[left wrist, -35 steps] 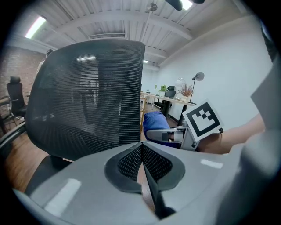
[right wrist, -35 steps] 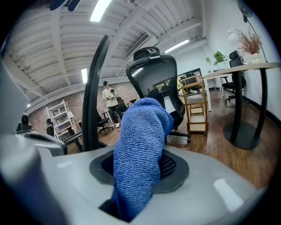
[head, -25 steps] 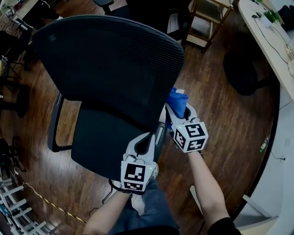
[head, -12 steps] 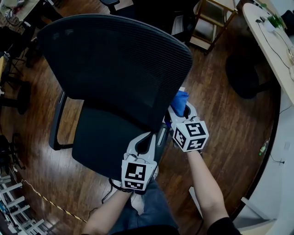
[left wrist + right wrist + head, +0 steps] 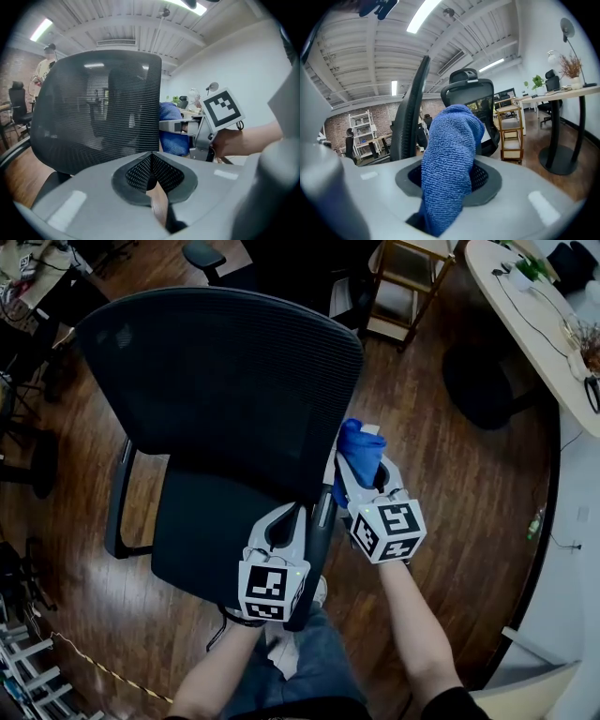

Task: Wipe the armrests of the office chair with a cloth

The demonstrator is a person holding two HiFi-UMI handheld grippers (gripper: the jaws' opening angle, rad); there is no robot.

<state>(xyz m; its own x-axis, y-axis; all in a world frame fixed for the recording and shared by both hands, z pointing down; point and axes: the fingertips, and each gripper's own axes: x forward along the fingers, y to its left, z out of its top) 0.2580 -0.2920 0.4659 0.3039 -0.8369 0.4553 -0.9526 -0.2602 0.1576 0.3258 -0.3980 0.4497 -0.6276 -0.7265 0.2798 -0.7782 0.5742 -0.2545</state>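
Observation:
A black office chair with a mesh back fills the middle of the head view. Its left armrest curves down at the left. The right armrest runs as a dark bar between my two grippers. My right gripper is shut on a blue cloth, which sits at the armrest's far end beside the backrest edge. The right gripper view shows the cloth bulging out of the jaws. My left gripper is shut, holds nothing, and lies just left of the right armrest. Its pads meet.
The wooden floor surrounds the chair. A wooden shelf cart stands at the back. A dark round table base and a white desk are at the right. My legs are just below the grippers.
The right gripper and cloth have shifted slightly left, and more of the cloth shows beside the backrest. The left gripper has edged a little forward. The view itself has moved.

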